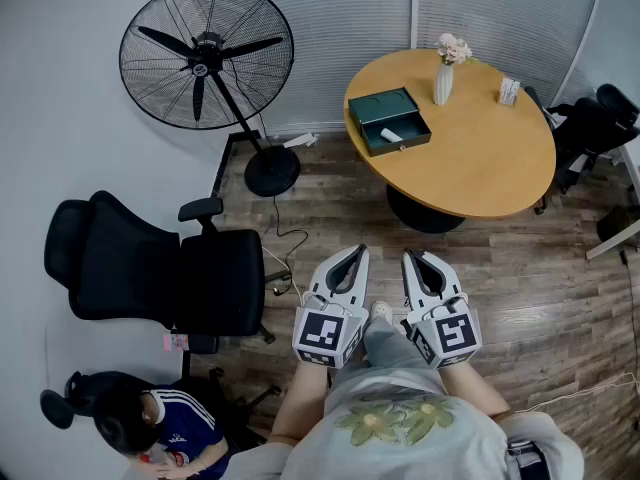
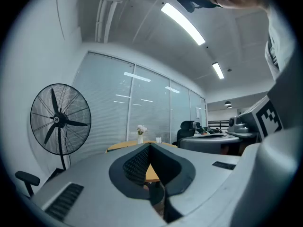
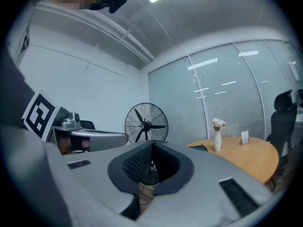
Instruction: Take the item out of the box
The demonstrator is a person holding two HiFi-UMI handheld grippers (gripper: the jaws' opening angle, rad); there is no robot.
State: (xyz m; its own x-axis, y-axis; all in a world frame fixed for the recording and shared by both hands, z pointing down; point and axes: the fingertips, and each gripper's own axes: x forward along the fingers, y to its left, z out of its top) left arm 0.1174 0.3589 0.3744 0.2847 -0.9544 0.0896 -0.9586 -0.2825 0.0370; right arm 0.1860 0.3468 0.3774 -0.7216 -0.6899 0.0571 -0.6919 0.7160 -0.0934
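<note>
Table [image 1: 500, 173]: far right.
Box [image 1: 380, 108]: on the table's left part, with the item [image 1: 398, 134] in it.
Vase [image 1: 443, 81]: on the table, behind and right of the box.
Fan [image 1: 207, 56]: left of the table.
Chair [image 1: 150, 273]: before the fan.

Right gripper [image 3: 152, 144] jaws together, empty — box [image 3: 199, 147], perhaps, on table [image 3: 251, 160].

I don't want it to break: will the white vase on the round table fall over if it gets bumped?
The vase looks tall and narrow, with flowers on top, so a bump would probably tip it. It seems hard and smooth, so likely slippery and breakable.
</note>
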